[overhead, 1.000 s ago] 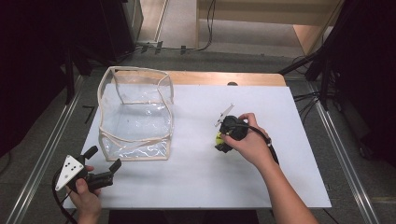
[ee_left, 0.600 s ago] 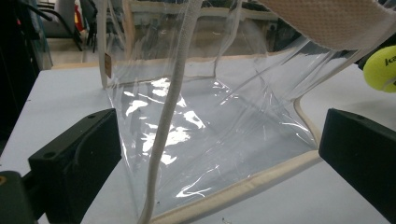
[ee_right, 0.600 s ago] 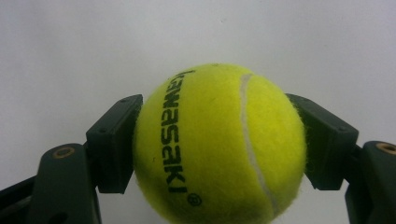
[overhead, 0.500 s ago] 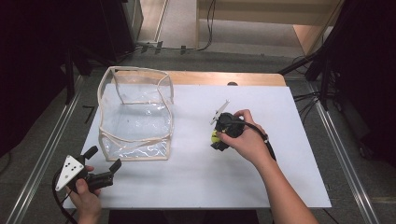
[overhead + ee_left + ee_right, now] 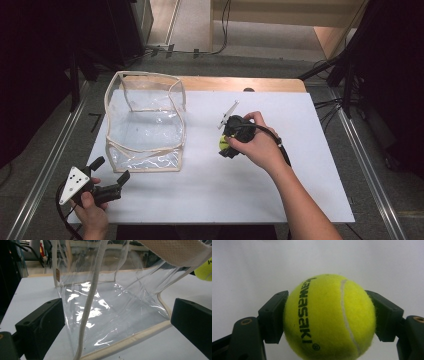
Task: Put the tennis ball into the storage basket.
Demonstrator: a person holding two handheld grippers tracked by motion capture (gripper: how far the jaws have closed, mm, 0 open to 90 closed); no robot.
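Standing on the left part of the white table, a clear plastic bag with cream fabric trim is the one large thing near either hand; its top is open and its walls sag inward. The left gripper sits at the table's near left corner, just before the bag's near wall, jaws spread wide with nothing between them; in the left gripper view that wall and a cream strap lie straight ahead of the jaws. The right gripper is near the table's middle, to the right of the bag and apart from it, pointing down, its jaws pressed against both sides of a yellow tennis ball marked in black letters. White tabletop lies bare to the right of the right hand and toward the near edge. Metal rails run along both sides of the table, and a wooden strip shows at the far edge.
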